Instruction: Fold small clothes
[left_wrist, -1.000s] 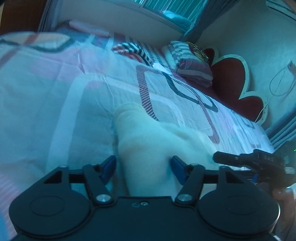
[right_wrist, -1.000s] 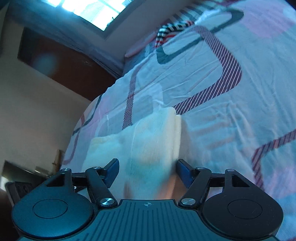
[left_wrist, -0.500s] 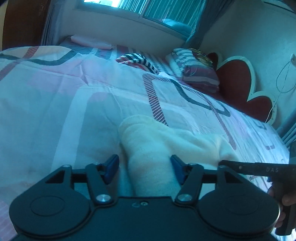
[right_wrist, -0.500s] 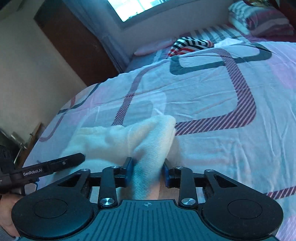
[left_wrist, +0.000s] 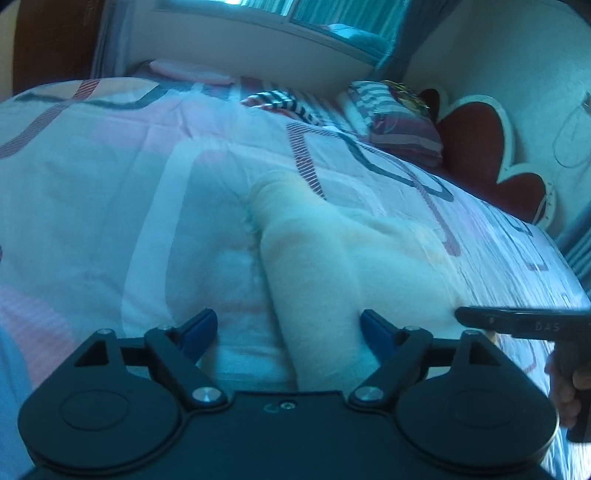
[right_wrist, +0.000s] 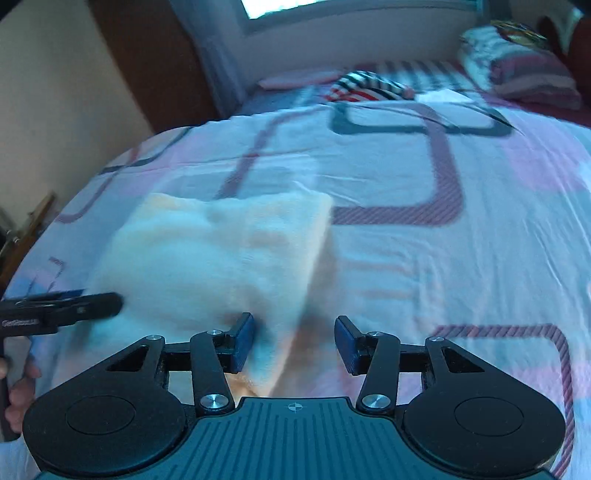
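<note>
The left wrist view is taking in the heart-shaped red headboard (left_wrist: 484, 147) and a striped pillow (left_wrist: 399, 122) at the far end of the bed, while the right wrist view is showing a brown door (right_wrist: 147, 55) and cream wall on the opposite side. Each view is catching the other tool at its edge, held by a hand (left_wrist: 565, 384). The left gripper (left_wrist: 288, 332) is angling down toward the patterned bedsheet (left_wrist: 110, 184), its blue fingers (left_wrist: 195, 328) spreading wide and opening further, with the near end of the cream garment (left_wrist: 332, 266) lying between them but not being pinched. The right gripper (right_wrist: 293, 343) is also tilting down, its jaws parting, the left pad touching the cloth edge (right_wrist: 221, 258) while the right pad is standing clear of it. The garment is resting folded on the sheet, near the bed's closer edge, its long axis running from the left gripper away toward the headboard end.
</note>
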